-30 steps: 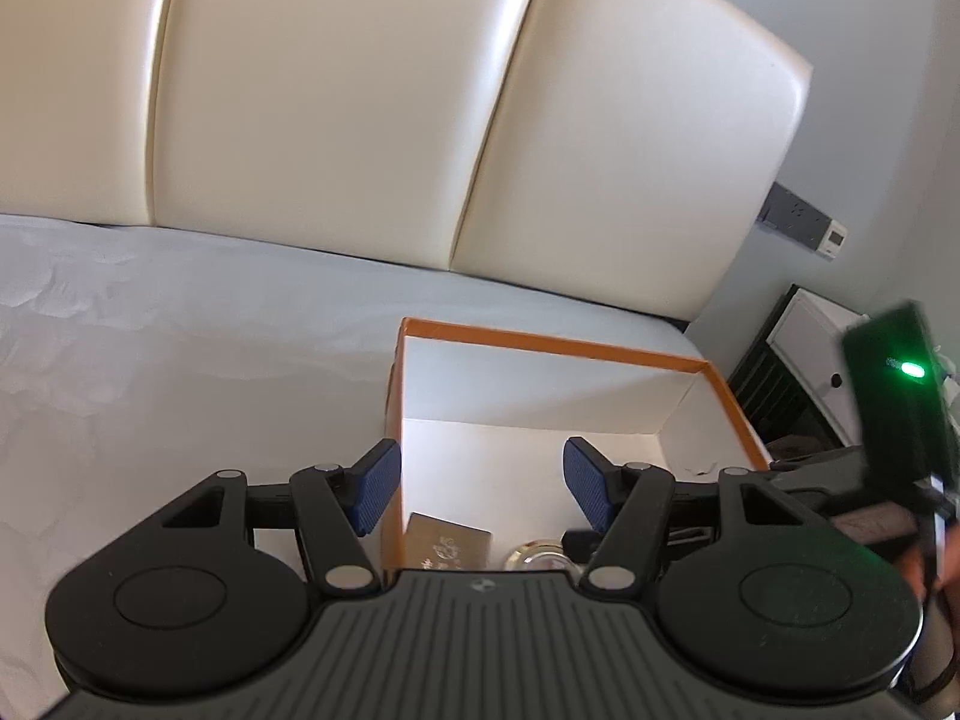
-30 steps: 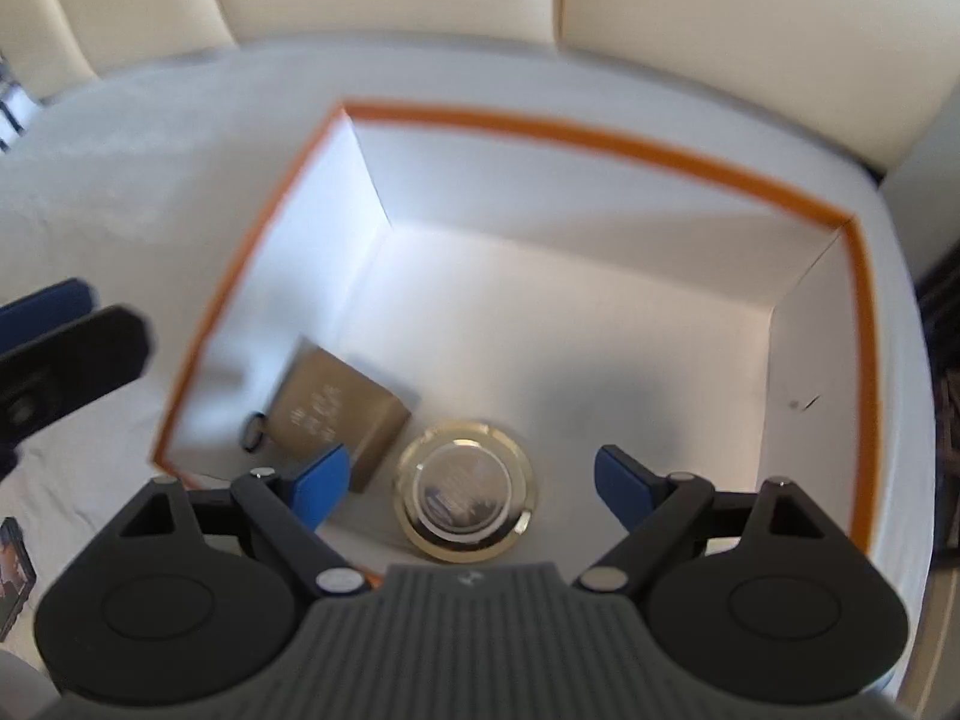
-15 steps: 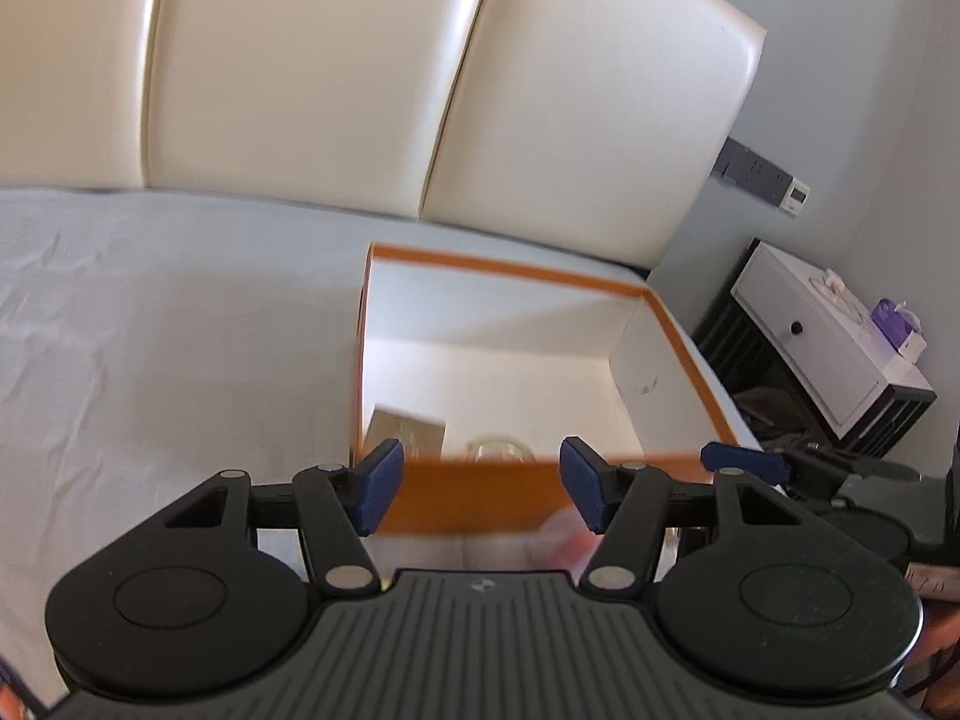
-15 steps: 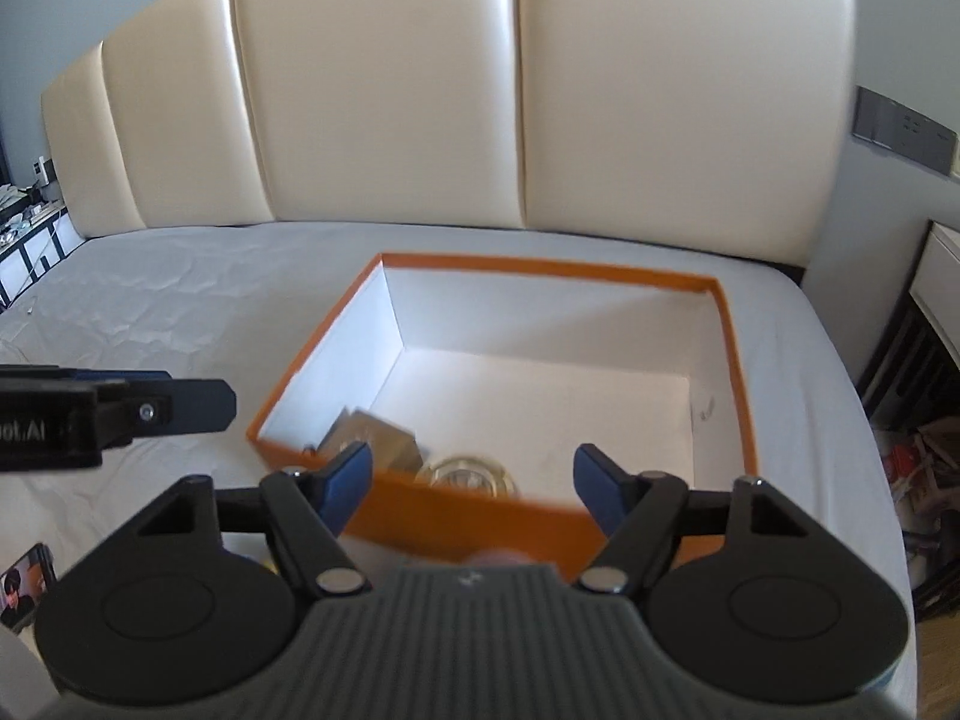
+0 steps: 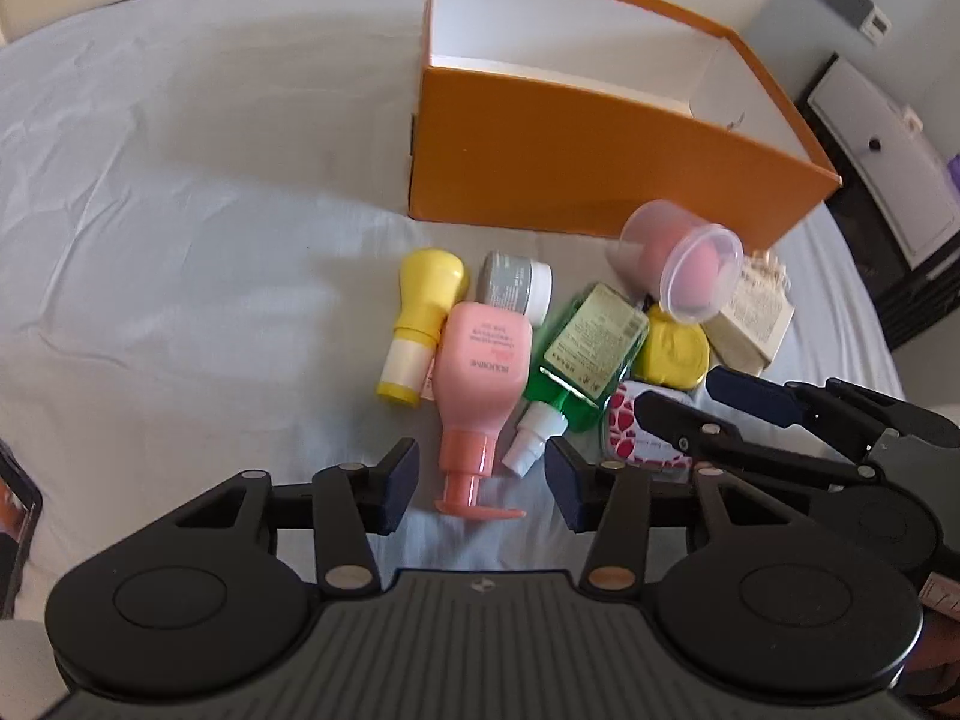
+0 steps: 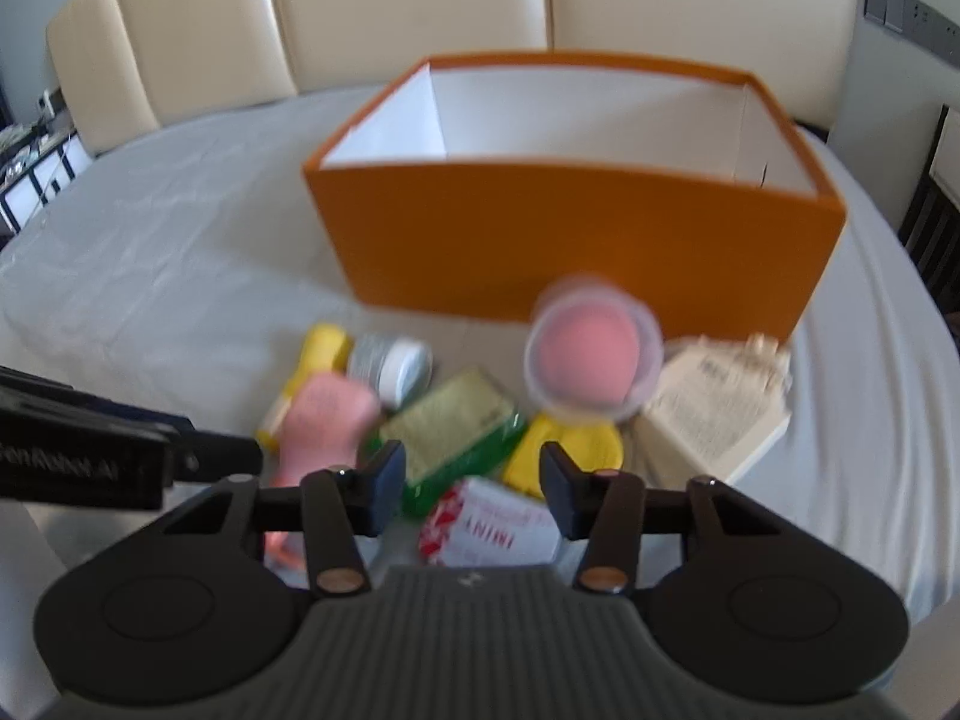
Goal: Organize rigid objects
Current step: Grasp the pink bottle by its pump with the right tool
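An open orange box [image 5: 600, 138] stands on the bed. A pile lies in front of it: a yellow bottle [image 5: 426, 312], a grey jar [image 5: 516, 285], a pink pump bottle [image 5: 483, 372], a green bottle [image 5: 591, 342], a clear cup with a pink sponge [image 5: 684, 267] and a beige packet [image 5: 753, 312]. My left gripper [image 5: 483, 483] is closing, its pads either side of the pink bottle's pump and clear of it. My right gripper [image 6: 471, 483] is closing too, just above a red-and-white box [image 6: 492, 528], without touching it. Both grippers hold nothing.
Pale grey bedsheet [image 5: 180, 210] spreads wide to the left of the pile. A phone [image 5: 15, 516] lies at the left edge. A cream headboard [image 6: 420, 6] rises behind the box. A white bedside cabinet [image 5: 876, 162] stands to the right of the bed.
Both grippers drew back from over the box and tipped down to the pile in front of it. Both pairs of jaws stand narrower than before.
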`<state>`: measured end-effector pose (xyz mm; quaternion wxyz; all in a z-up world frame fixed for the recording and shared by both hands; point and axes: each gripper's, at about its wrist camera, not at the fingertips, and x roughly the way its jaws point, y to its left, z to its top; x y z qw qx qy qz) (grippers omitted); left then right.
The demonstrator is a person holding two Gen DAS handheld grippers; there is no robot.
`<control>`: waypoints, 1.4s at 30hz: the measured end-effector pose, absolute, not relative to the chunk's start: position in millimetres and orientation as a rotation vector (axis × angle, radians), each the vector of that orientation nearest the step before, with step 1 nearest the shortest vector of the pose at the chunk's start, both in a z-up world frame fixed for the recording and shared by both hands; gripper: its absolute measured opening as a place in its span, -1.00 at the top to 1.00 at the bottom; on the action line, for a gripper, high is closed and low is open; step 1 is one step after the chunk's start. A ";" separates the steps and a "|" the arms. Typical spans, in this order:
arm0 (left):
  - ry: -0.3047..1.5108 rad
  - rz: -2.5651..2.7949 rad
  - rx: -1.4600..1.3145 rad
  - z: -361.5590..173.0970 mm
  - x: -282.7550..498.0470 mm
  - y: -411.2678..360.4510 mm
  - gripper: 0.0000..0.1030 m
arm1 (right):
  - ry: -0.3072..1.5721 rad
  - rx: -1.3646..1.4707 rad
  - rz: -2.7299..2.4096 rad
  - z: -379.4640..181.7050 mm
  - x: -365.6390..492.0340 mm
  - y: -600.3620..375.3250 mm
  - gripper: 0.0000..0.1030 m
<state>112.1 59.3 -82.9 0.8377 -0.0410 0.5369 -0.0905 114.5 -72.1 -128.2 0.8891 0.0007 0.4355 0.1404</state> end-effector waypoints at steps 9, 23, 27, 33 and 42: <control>1.306 -0.149 -0.081 -114.3 129.0 57.5 -0.09 | 0.924 -0.018 0.309 -134.5 105.8 -73.1 0.17; 1.308 -0.152 -0.073 -118.9 132.3 54.0 0.91 | 0.921 -0.057 0.334 -137.6 107.7 -66.6 0.17; 1.204 -0.127 -0.124 -103.5 122.2 62.3 1.00 | 0.915 -0.090 0.358 -137.2 109.5 -60.1 0.17; 1.224 -0.132 -0.143 -95.1 120.3 69.7 0.89 | 0.907 -0.143 0.397 -134.8 111.5 -49.2 0.17; 1.211 -0.070 -0.102 -79.6 111.3 85.0 0.31 | 1.001 -0.157 0.553 -147.1 105.3 -25.0 0.29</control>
